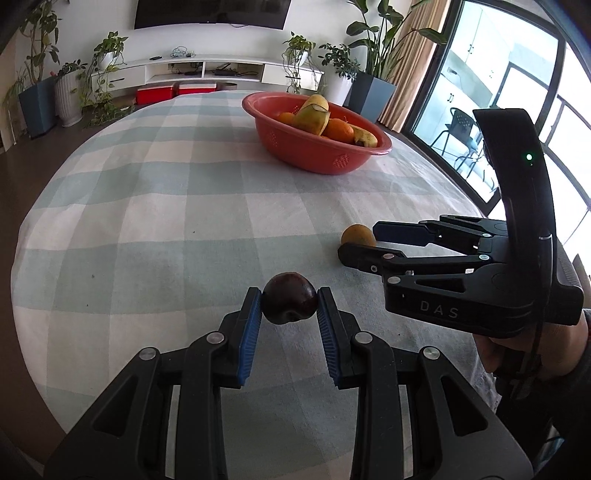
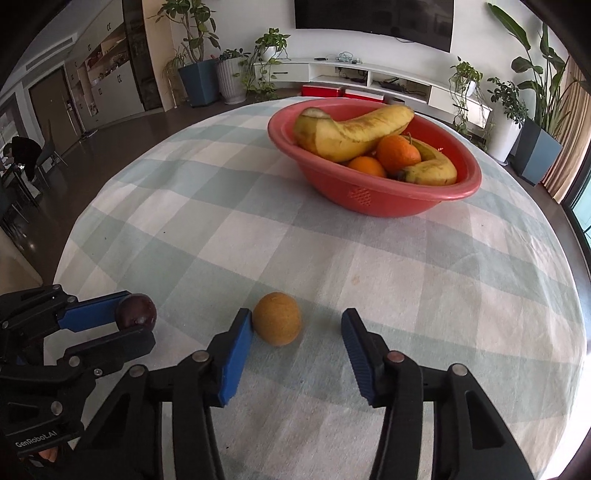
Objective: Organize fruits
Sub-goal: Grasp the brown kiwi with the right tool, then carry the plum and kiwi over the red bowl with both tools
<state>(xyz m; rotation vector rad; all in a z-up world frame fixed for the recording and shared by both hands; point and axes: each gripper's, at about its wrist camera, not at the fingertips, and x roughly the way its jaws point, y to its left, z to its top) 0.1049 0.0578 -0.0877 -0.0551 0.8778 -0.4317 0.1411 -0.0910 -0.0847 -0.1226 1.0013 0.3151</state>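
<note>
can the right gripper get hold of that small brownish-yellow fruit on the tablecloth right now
Probably yes. The brownish-yellow fruit already lies between the right gripper's fingers, touching the left pad with a gap on the other side. The left gripper, shut on the dark plum, sits clear to one side.

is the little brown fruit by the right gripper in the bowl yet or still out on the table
Still out. The brown fruit lies on the checked cloth, short of the red bowl.

Home living rm; wall TV (image 2: 373,18) hanging over low white media unit (image 2: 369,74); potted plants (image 2: 199,48) lining wall; checked-cloth tabletop (image 2: 258,236) sitting w/ fruit bowl (image 2: 373,192); curtained balcony doors (image 1: 476,92).
</note>
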